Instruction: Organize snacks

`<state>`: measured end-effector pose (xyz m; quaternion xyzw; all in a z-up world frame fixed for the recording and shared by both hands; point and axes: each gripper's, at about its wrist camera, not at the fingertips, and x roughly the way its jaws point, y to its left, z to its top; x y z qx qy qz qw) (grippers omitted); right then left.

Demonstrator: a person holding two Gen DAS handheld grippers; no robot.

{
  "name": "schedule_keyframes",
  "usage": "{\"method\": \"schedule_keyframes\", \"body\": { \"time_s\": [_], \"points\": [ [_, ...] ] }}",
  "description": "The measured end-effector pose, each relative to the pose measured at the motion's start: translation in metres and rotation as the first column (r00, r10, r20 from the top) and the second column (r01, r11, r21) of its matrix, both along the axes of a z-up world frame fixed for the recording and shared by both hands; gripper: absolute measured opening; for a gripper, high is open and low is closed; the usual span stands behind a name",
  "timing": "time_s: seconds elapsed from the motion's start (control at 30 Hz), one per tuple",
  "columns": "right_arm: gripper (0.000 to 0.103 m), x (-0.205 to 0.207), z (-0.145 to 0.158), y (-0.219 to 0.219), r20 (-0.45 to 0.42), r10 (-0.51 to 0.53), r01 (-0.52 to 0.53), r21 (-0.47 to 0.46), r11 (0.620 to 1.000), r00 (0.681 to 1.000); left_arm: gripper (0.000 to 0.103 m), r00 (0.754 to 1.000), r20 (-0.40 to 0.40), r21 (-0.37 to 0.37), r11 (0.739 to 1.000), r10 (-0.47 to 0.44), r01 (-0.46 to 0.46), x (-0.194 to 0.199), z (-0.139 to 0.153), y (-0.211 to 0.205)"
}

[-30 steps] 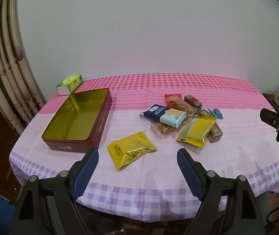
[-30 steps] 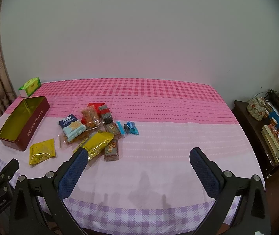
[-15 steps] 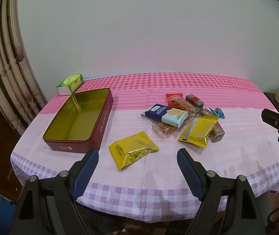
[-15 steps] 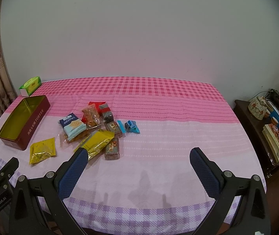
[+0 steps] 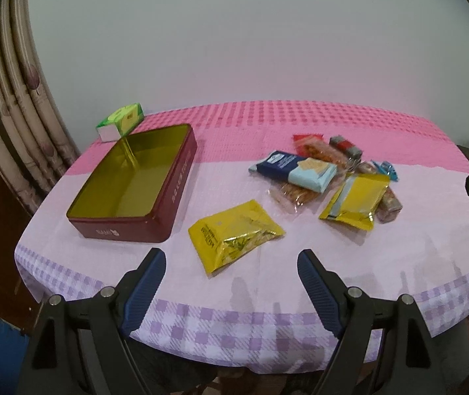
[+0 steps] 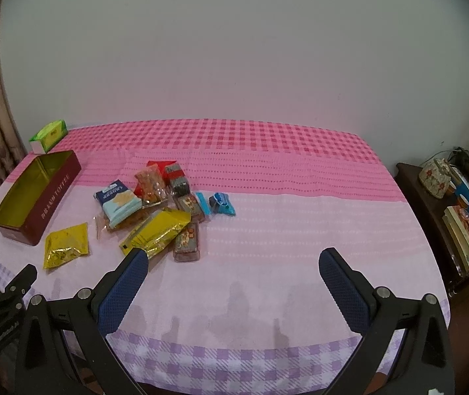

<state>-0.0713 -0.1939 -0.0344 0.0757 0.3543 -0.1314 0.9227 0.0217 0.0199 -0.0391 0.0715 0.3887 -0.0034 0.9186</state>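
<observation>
Your left gripper (image 5: 231, 260) is spread wide, empty; yellow packet (image 5: 234, 235) sits just beyond its jaws. Tin (image 5: 135, 181) beyond left jaw, snack pile (image 5: 326, 181) beyond right jaw. Your right gripper (image 6: 234, 260) also gapes, empty.

**Camera Placement: Both Wrist Views**

The left wrist view looks forward and down from the near table edge; the loose yellow packet (image 5: 234, 234) lies just ahead of the jaws, the tin (image 5: 172, 197) ahead-left. The right wrist view sits further right, snack pile (image 6: 165, 210) ahead-left of its jaws. Both views share tin, snacks and tablecloth (image 6: 300, 230).
</observation>
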Motion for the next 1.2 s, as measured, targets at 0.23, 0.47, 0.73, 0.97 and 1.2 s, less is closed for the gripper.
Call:
{"method": "schedule_keyframes", "body": {
  "time_s": [0.23,0.47,0.73,0.97,1.2],
  "points": [
    [0.103,0.004,-0.009,0.002,-0.025,0.006,-0.006,-0.003,1.000,1.000,0.084,1.000,-0.028,0.004,1.000,0.006,-0.006,0.007,-0.014,0.002],
    [0.103,0.007,-0.015,0.003,-0.044,0.009,-0.010,-0.008,1.000,0.999,0.084,0.999,-0.050,0.005,1.000,0.018,-0.018,0.016,-0.024,0.007],
    [0.103,0.013,-0.024,0.003,-0.073,0.016,-0.017,-0.008,1.000,0.997,0.084,0.996,-0.092,0.019,1.000,0.022,-0.021,0.029,-0.043,0.014],
    [0.103,0.019,-0.033,0.004,-0.097,0.019,-0.020,-0.005,1.000,0.995,0.084,0.993,-0.120,0.024,1.000,0.006,-0.003,0.044,-0.061,0.017],
    [0.103,0.027,-0.045,0.009,-0.134,0.038,-0.039,-0.005,0.999,0.990,0.084,0.990,-0.133,-0.076,0.996,-0.047,0.037,0.069,-0.073,0.021]
  ]
}}
